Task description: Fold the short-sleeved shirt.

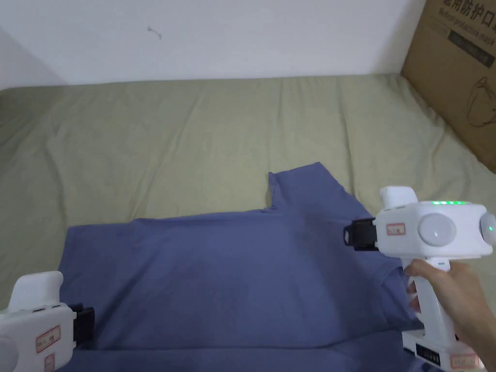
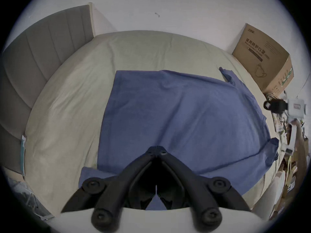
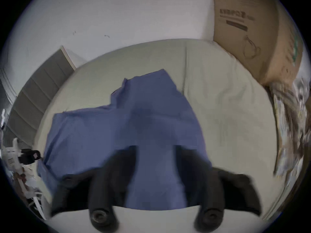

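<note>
Shirt (image 1: 232,271): blue, short-sleeved, spread flat on the green bed sheet (image 1: 169,135), hem to the left, one sleeve pointing toward the wall. Left gripper (image 2: 156,148) sits over the shirt's near-left edge; jaws closed tip to tip, can't tell whether any cloth is pinched. Right gripper (image 3: 155,154) hovers above the shirt's collar end, jaws spread apart, holding nothing; that view is motion-blurred. Cardboard box (image 1: 455,72) stands at the bed's right edge.
</note>
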